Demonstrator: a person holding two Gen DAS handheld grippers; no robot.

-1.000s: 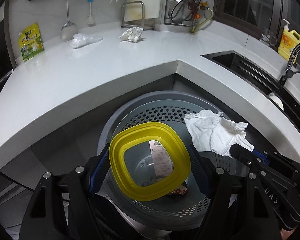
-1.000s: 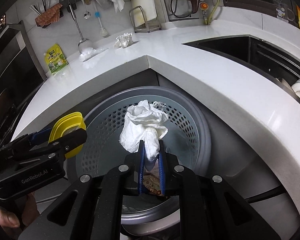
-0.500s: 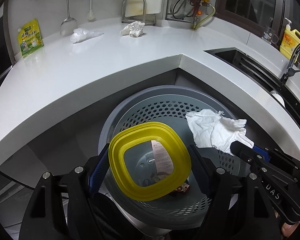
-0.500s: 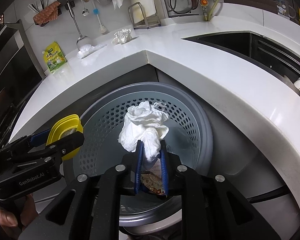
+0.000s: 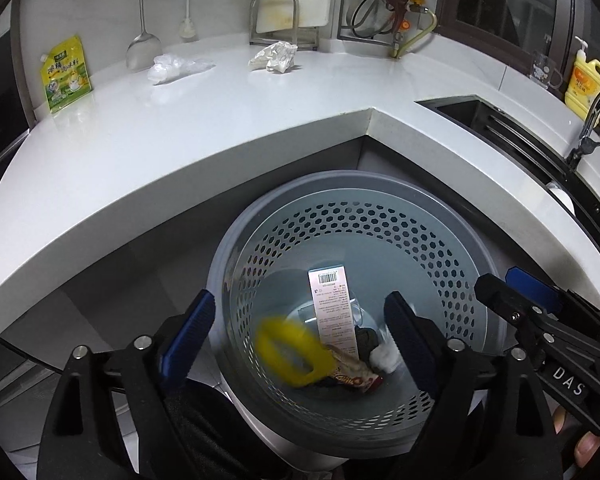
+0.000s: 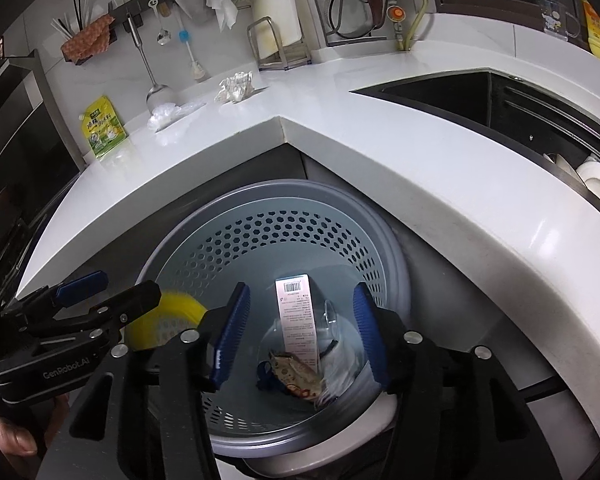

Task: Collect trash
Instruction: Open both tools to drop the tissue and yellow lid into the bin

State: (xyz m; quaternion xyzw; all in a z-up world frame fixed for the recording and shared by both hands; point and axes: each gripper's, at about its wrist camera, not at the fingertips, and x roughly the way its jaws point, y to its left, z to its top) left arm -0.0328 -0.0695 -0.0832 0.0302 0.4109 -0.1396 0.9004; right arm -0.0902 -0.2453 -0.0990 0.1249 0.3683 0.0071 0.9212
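A grey perforated bin point(image 5: 380, 216) point(image 6: 284, 200) stands below the counter corner. My left gripper point(image 5: 300, 320) is open above it; the yellow lid point(image 5: 290, 354) falls blurred inside the bin and also shows in the right wrist view point(image 6: 176, 320). My right gripper point(image 6: 300, 332) is open over the bin; the white tissue point(image 6: 340, 364) drops blurred inside, and shows in the left wrist view point(image 5: 386, 356). A white barcode box point(image 5: 334, 312) point(image 6: 298, 320) and a snack wrapper point(image 6: 296, 376) lie in the bin.
On the white counter point(image 5: 220, 128) lie a crumpled tissue point(image 5: 274, 56) point(image 6: 236, 86), a clear plastic bag point(image 5: 176, 66) point(image 6: 170, 112) and a yellow-green pouch point(image 5: 66, 74) point(image 6: 104, 126). A sink point(image 5: 512, 132) is at the right, with a yellow soap bottle point(image 5: 586, 80).
Both grippers opened. The yellow lid left my left gripper and the white tissue left my right gripper; both are dropping into the bin.
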